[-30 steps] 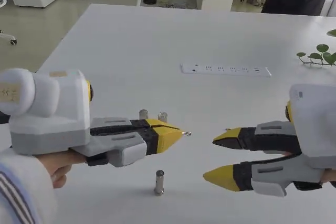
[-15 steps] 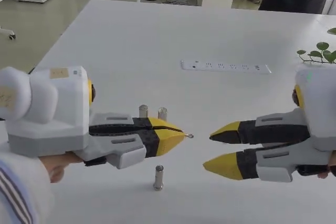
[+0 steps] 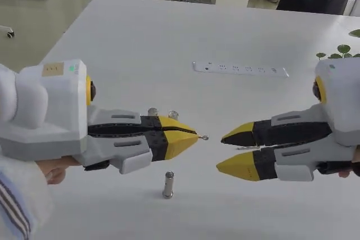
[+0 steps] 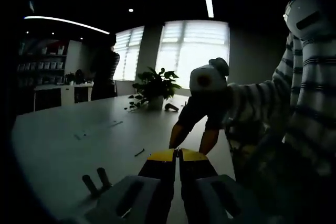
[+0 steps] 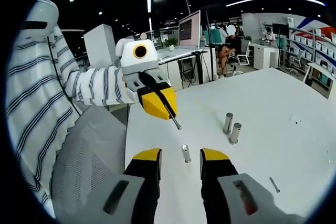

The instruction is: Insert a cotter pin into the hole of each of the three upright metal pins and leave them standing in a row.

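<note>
Over table point(image 3: 169, 43), facing level: left gripper point(image 3: 193, 136) tight on cotter pin point(image 3: 203, 137), right gripper point(image 3: 220, 153) wide.

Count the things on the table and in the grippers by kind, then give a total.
Metal pins: 3
Cotter pins: 2, one held in the left gripper, one lying on the table
Power strip: 1
Plant: 1
Total: 7

Worktop point(image 3: 169, 43) layout
Two pins point(image 3: 152, 112) stand side by side, a third pin point(image 3: 168, 184) before them, a power strip point(image 3: 241, 69) behind.
</note>
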`<state>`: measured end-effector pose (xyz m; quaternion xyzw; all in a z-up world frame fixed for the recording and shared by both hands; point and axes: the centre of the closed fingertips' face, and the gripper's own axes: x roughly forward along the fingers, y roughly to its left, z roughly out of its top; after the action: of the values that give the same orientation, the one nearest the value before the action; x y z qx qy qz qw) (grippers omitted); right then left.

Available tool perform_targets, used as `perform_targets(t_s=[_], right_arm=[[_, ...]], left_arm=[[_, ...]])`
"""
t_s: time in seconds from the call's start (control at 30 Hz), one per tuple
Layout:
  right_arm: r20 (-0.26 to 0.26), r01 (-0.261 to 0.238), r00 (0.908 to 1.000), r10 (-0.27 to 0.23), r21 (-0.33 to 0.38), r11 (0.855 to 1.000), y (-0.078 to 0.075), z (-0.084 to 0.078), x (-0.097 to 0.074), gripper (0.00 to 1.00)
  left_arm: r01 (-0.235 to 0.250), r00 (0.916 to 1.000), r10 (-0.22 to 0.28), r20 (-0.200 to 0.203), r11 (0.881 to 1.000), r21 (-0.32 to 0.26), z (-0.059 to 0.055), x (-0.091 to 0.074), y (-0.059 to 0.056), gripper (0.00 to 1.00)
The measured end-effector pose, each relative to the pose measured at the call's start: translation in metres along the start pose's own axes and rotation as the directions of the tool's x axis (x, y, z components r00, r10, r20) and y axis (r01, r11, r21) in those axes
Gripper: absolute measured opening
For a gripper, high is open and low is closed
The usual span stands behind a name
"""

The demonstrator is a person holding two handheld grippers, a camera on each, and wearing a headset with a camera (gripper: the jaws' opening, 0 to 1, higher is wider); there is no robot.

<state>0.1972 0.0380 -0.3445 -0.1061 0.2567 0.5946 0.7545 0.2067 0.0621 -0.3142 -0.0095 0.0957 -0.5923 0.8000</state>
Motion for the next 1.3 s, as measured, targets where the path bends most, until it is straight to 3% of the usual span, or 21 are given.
perform_targets(t_s=[0.17,0.5,0.73,1.07,1.3], right_arm=[[-0.011,0.001,0.9999,-0.001,-0.010,1.000,-0.001,0.001,0.002,0.23],[-0.001,-0.049,0.9988,0.049,-0.014,0.999,0.009,0.009,0.010,0.17],[-0.003,-0.067,0.9978,0.067,-0.024,0.997,0.013,0.011,0.016,0.12],[0.046,-0.097,0.9942,0.097,-0.011,0.995,0.016,0.021,0.015,0.04],[0.065,-0.108,0.9920,0.108,-0.013,0.994,0.018,0.024,0.013,0.00]], left_arm=[[-0.014,0.9999,0.014,0.007,1.000,0.028,0.003,-0.002,0.003,0.00],[0.006,1.0000,-0.006,0.002,0.996,0.085,0.003,-0.006,-0.002,0.00],[0.026,0.9995,-0.025,-0.020,0.995,0.097,-0.003,-0.006,-0.006,0.00],[0.064,0.9977,-0.061,-0.030,0.992,0.107,-0.004,-0.001,-0.017,0.00],[0.064,0.9977,-0.062,-0.026,0.993,0.095,-0.004,-0.002,-0.016,0.00]])
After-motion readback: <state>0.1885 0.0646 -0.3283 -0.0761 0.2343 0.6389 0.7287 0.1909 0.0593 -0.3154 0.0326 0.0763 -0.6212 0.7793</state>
